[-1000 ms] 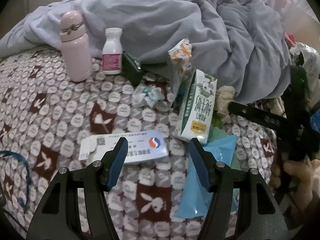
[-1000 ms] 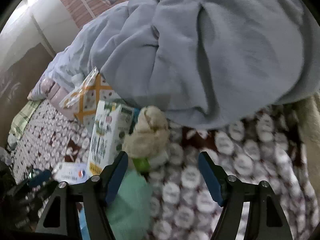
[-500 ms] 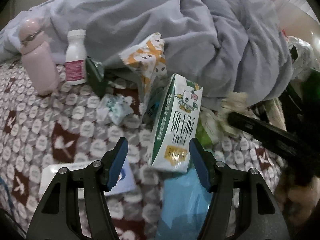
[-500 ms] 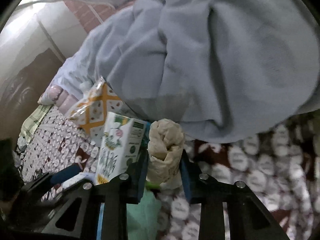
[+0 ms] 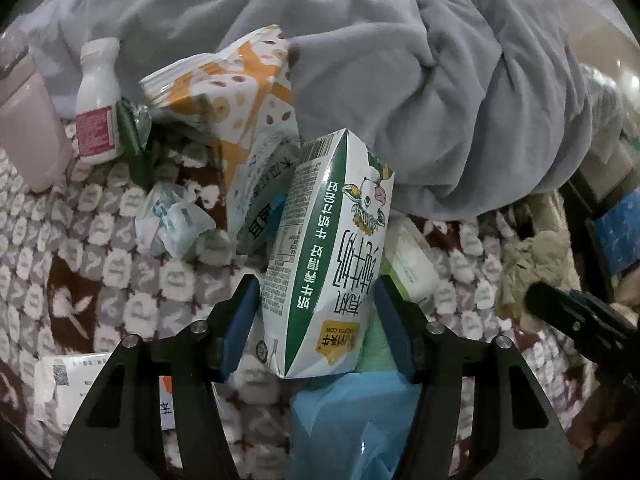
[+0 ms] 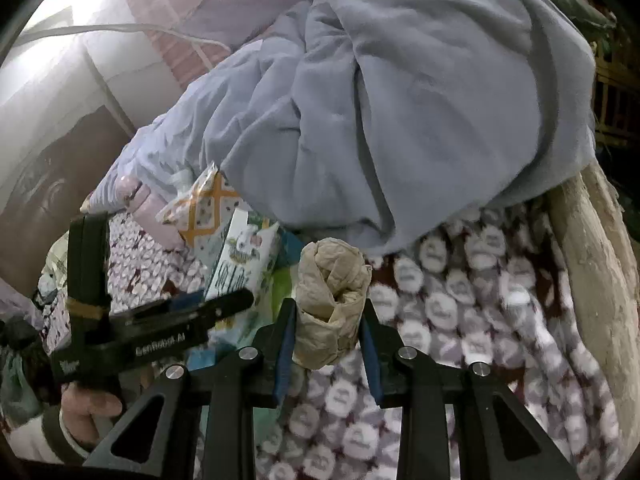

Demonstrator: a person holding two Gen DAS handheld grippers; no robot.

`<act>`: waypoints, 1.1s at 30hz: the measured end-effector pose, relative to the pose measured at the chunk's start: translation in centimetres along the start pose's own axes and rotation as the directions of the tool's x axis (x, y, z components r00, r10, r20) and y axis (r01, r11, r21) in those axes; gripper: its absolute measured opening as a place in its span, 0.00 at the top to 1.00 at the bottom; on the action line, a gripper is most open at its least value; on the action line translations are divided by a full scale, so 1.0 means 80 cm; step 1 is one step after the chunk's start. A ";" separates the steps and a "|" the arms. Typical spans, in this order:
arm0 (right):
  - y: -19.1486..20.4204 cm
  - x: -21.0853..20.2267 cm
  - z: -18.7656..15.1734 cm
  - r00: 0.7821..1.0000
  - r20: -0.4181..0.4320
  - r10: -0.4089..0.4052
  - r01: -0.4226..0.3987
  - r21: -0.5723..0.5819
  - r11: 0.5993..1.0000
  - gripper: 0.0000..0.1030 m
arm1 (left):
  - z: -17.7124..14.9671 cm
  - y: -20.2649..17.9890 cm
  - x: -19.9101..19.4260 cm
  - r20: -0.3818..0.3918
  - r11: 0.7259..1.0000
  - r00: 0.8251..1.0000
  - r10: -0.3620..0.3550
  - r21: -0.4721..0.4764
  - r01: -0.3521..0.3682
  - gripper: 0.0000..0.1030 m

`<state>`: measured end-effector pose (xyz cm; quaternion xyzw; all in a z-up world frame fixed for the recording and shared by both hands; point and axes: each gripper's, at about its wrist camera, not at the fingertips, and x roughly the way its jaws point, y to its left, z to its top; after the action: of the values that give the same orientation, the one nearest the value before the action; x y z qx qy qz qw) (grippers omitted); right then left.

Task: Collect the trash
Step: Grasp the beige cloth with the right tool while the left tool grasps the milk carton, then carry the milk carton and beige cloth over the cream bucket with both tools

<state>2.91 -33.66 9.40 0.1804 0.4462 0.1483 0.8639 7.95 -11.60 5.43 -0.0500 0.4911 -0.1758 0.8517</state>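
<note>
Your milk carton (image 5: 332, 256) reads "纯牛奶" in large green characters, with "COW" legible on its yellow patch; your left gripper's body (image 6: 160, 350) carries a partly blurred "GenRobot.AI".

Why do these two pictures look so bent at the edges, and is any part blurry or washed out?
Left wrist view: the fisheye lens leaves dark rounded corners; the milk carton between the left gripper fingers is sharp, the pink bottle soft. Right wrist view: same curving; glare whitens the upper left, and the patterned blanket is smeared by motion blur, while the crumpled paper wad stays fairly clear.
</note>
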 end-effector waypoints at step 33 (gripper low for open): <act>-0.033 -0.140 -0.070 0.993 0.088 -0.073 0.071 0.023 0.997 0.72 | -0.057 -0.156 -0.121 0.150 0.975 0.988 -0.024 0.223 -0.010 0.64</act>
<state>-7.68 -39.66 13.26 0.1791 0.4152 0.1046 0.8858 -3.50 -19.48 14.19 0.0309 0.4020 -0.2284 0.8862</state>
